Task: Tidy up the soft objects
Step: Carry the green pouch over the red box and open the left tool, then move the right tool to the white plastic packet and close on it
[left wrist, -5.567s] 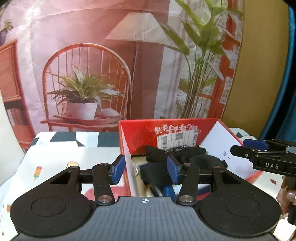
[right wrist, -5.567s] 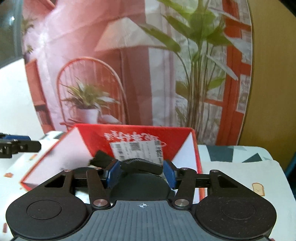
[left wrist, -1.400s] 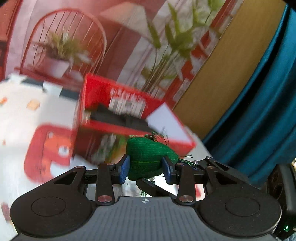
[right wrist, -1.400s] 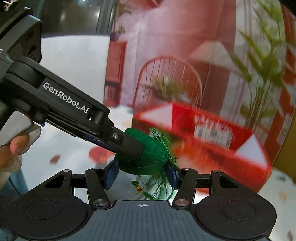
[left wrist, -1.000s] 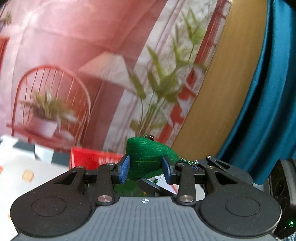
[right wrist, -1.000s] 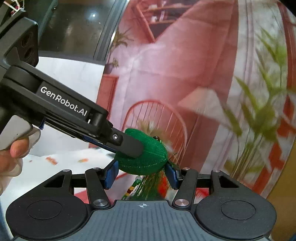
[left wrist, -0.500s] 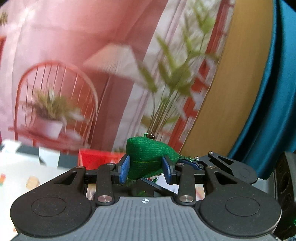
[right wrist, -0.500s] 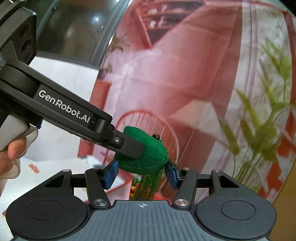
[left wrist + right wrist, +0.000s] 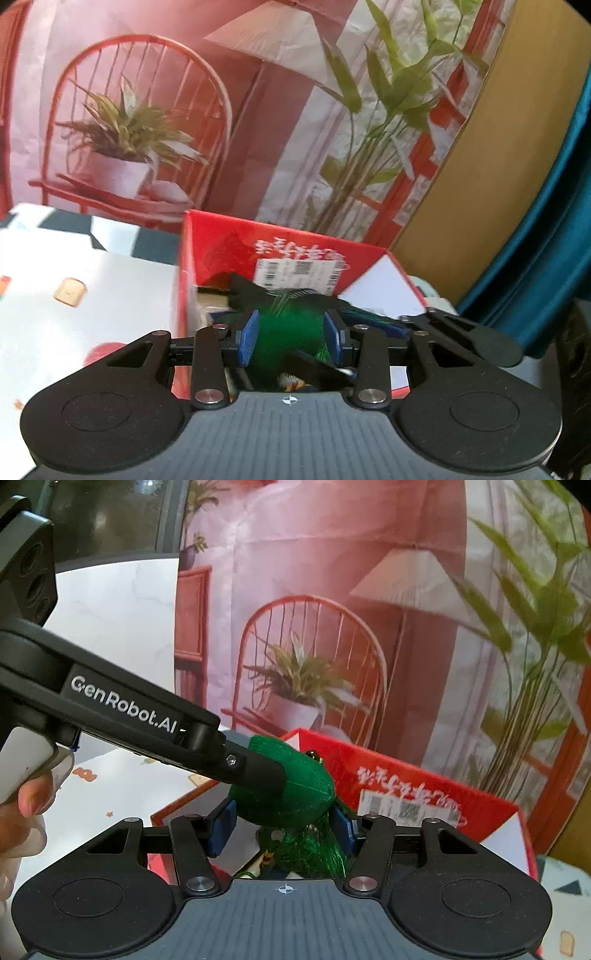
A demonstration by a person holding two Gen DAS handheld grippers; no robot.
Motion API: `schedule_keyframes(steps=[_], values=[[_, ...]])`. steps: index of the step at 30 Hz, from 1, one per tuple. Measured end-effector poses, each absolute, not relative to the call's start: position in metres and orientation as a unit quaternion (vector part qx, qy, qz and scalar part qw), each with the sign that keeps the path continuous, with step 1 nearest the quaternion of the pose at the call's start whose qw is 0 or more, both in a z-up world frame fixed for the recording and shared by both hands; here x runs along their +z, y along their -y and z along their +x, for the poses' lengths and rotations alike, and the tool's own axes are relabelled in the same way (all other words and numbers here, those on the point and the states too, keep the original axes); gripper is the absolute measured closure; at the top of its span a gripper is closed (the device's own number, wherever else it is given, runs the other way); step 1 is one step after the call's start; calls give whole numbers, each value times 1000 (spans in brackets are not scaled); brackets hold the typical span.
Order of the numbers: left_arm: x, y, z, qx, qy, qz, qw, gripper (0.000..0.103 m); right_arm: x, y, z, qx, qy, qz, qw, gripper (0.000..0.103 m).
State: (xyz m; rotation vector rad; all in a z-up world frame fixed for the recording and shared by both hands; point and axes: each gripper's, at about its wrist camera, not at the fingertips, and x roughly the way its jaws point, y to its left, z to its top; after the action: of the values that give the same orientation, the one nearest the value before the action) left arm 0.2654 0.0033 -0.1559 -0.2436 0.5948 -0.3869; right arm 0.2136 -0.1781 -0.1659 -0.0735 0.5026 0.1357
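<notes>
I see the red box (image 9: 284,236) standing open on the worktop (image 9: 92,280), dark items already inside. Both my claws clamp the green plush toy (image 9: 295,790) above it: left claw (image 9: 291,338) and right claw (image 9: 282,825) each squeezing its sides. The risk I judge: releasing unevenly snags its fringe (image 9: 314,853) on a pad, dragging it out.

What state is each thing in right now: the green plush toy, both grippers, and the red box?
Green plush toy: held off the table, above the red box, gripped from two sides.
Left gripper: jaws closed on the toy.
Right gripper: jaws closed on the toy.
Red box: open, flaps out, dark soft items inside.
</notes>
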Motion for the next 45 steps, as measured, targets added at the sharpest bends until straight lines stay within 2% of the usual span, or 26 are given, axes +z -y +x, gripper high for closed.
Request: schedule_keyframes(steps=[11,25,28,30,34,36,39,43,45], values=[[-148,-17,238,-161,-270,-96,944,62,-166,200,197,36,-245,2,969,51],[-176,-8,157,-144,-263,-90,950,62,-176,207,95,-24,-198,34,979,51],[-191,-1,145,-137,-274,-79,949,61,-190,205,75,-35,-209,36,977,48],[-202,3,139,-135,-282,-71,947,61,-202,204,64,-41,-225,34,973,40],[-218,7,128,-132,-287,-57,947,49,-222,203,48,-44,-263,21,964,18],[-222,8,123,-129,-285,-49,948,48,-229,199,41,-51,-270,8,961,7],[-224,7,122,-128,-284,-44,949,41,-243,190,37,-64,-291,-23,954,1],[-228,7,121,-118,-283,-36,951,20,-256,177,41,-54,-313,-59,946,1],[-230,5,122,-116,-285,-42,950,16,-260,171,43,-44,-323,-73,943,1]])
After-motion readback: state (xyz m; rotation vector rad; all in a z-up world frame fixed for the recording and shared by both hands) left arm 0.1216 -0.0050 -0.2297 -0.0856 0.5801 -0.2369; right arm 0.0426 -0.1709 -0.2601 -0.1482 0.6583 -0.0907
